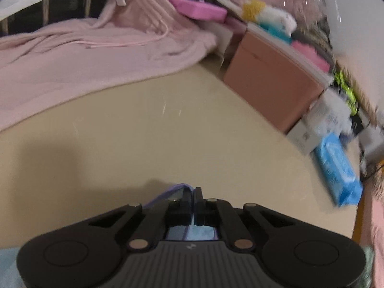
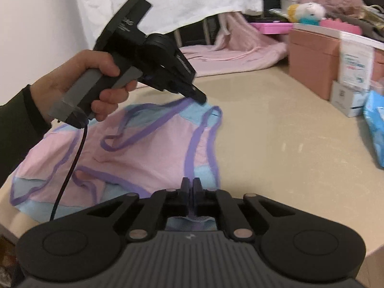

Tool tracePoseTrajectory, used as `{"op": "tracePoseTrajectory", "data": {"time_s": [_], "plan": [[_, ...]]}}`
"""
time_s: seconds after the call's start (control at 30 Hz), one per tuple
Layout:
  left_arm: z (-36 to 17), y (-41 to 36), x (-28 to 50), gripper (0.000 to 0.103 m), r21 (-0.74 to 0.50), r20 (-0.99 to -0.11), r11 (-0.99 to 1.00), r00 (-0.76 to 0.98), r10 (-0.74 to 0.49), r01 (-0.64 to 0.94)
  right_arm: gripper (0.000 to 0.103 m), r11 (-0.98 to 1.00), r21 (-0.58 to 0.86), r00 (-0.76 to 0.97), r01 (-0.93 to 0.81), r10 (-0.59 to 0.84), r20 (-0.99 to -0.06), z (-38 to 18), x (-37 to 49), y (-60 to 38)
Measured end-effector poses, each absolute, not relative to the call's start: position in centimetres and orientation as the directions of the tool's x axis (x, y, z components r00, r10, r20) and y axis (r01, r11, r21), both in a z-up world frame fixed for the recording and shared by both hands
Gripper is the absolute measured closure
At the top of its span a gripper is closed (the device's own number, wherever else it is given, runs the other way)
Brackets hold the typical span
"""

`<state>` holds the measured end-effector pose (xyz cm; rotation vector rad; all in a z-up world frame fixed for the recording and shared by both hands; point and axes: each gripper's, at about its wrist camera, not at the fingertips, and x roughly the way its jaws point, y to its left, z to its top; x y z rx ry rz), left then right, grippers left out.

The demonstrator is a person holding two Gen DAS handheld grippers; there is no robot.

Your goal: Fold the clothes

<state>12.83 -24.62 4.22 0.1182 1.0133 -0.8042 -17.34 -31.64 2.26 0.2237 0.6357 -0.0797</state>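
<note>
A person's hand (image 2: 96, 84), in a dark sleeve (image 2: 16, 129), holds the left gripper (image 2: 200, 99) above the beige counter (image 2: 288, 144). Its jaws are closed on the purple edge of the tank top (image 2: 148, 144), at the far end of it. In the left wrist view the same gripper (image 1: 193, 192) pinches a purple and light blue fold of cloth between the closed jaws.

The tank top is pink with light blue panels and purple trim. It lies on the counter, partly lifted and wrinkled, between the two grippers. Its near edge is held by the right gripper (image 2: 191, 182), whose jaws are closed on the purple trim.

Beyond the tank top, a pink robe (image 2: 240, 52) lies on the counter, under a hanging white cloth (image 2: 168, 0). To the right of the tank top stands a brown box (image 2: 312, 64) at the counter's edge, and near it a blue packet (image 2: 374, 129). A plush toy (image 2: 304, 12) sits above the box.
</note>
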Motion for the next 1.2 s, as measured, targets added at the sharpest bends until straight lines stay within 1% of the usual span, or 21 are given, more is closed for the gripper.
{"op": "tracePoseTrajectory", "data": {"time_s": [0.1, 0.17, 0.2, 0.27, 0.3, 0.37, 0.4, 0.47, 0.53, 0.57, 0.6, 0.63, 0.67, 0.7, 0.77, 0.83, 0.93, 0.97, 1.07, 1.13, 1.2], "plan": [[4.5, -24.4, 12.9, 0.102, -0.282, -0.78, 0.723, 0.288, -0.555, 0.631, 0.099, 0.97, 0.179, 0.792, 0.166, -0.023, -0.61, 1.5, -17.5, -31.9], [4.6, -24.3, 12.9, 0.094, -0.292, -0.771, 0.729, 0.298, -0.562, 0.619, 0.093, 0.966, 0.194, 0.789, 0.174, -0.019, -0.614, 1.9, -17.7, -32.1], [4.7, -24.3, 12.9, 0.093, -0.298, -0.767, 0.732, 0.303, -0.566, 0.613, 0.09, 0.967, 0.19, 0.796, 0.166, -0.018, -0.605, 2.2, -17.7, -32.0], [4.9, -24.1, 12.9, 0.081, -0.309, -0.758, 0.737, 0.312, -0.572, 0.601, 0.07, 0.971, 0.19, 0.814, 0.143, -0.006, -0.581, 2.9, -17.1, -32.3], [5.4, -23.4, 12.3, 0.079, -0.297, -0.751, 0.739, 0.331, -0.572, 0.605, 0.067, 0.973, 0.193, 0.825, 0.127, 0.004, -0.566, 3.4, -16.4, -32.6], [6.8, -21.6, 10.7, 0.074, -0.262, -0.732, 0.743, 0.375, -0.569, 0.616, 0.068, 0.976, 0.198, 0.844, 0.095, 0.027, -0.535, 4.2, -14.9, -33.4], [7.5, -20.8, 9.9, 0.072, -0.244, -0.722, 0.745, 0.396, -0.567, 0.621, 0.069, 0.977, 0.193, 0.838, 0.093, 0.028, -0.545, 4.2, -13.3, -34.0], [8.4, -18.8, 6.9, 0.068, -0.17, -0.707, 0.773, 0.471, -0.528, 0.612, 0.081, 0.979, 0.183, 0.823, 0.09, 0.031, -0.567, 4.0, -10.1, -35.3], [8.5, -17.4, 3.0, 0.063, -0.076, -0.689, 0.793, 0.543, -0.48, 0.604, 0.081, 0.982, 0.163, 0.806, 0.094, 0.021, -0.591, 3.4, -7.5, -36.2], [8.2, -17.0, 1.3, 0.059, -0.073, -0.679, 0.79, 0.551, -0.486, 0.608, 0.081, 0.982, 0.162, 0.798, 0.097, 0.02, -0.602, 3.1, -6.5, -36.5], [7.7, -16.7, -0.3, 0.059, -0.08, -0.67, 0.785, 0.55, -0.499, 0.614, 0.082, 0.982, 0.16, 0.79, 0.1, 0.02, -0.612, 2.8, -5.5, -36.8], [7.2, -16.3, -1.9, 0.059, -0.086, -0.661, 0.779, 0.55, -0.511, 0.621, 0.094, 0.982, 0.159, 0.782, 0.103, 0.019, -0.623, 2.5, -4.5, -37.0], [6.8, -16.0, -3.4, 0.059, -0.093, -0.652, 0.773, 0.549, -0.524, 0.627, 0.101, 0.982, 0.158, 0.774, 0.101, 0.022, -0.633, 2.3, -4.1, -37.1], [6.3, -16.0, -4.3, 0.059, -0.099, -0.652, 0.769, 0.543, -0.53, 0.632, 0.101, 0.983, 0.157, 0.765, 0.1, 0.025, -0.644, 2.1, -3.7, -37.1], [5.3, -16.4, -5.5, 0.06, -0.11, -0.657, 0.761, 0.527, -0.538, 0.64, 0.101, 0.977, 0.174, 0.778, 0.122, 0.015, -0.628, 2.1, -3.8, -37.6], [4.4, -16.7, -6.8, 0.06, -0.121, -0.663, 0.752, 0.511, -0.547, 0.648, 0.099, 0.965, 0.207, 0.788, 0.162, 0.0, -0.616, 2.0, -4.0, -38.4], [4.7, -13.6, -7.9, 0.059, -0.176, -0.625, 0.761, 0.527, -0.577, 0.624, 0.096, 0.966, 0.176, 0.803, 0.188, -0.048, -0.594, 2.8, -5.8, -38.4], [4.8, -12.0, -8.2, 0.058, -0.179, -0.615, 0.779, 0.55, -0.565, 0.601, 0.096, 0.97, 0.162, 0.808, 0.182, -0.054, -0.586, 3.3, -6.8, -38.1], [4.7, -7.3, -8.7, 0.056, -0.181, -0.603, 0.842, 0.619, -0.504, 0.509, 0.096, 0.989, 0.134, 0.828, 0.058, 0.027, -0.56, 4.5, -10.5, -35.2], [4.5, -5.1, -8.5, 0.056, -0.201, -0.615, 0.875, 0.638, -0.462, 0.44, 0.097, 0.992, 0.123, 0.799, -0.042, 0.107, -0.592, 4.2, -11.9, -32.8], [4.3, -3.2, -8.2, 0.057, -0.237, -0.626, 0.893, 0.643, -0.442, 0.382, 0.097, 0.999, 0.045, 0.759, -0.026, 0.049, -0.649, 3.1, -12.1, -31.5]]}}
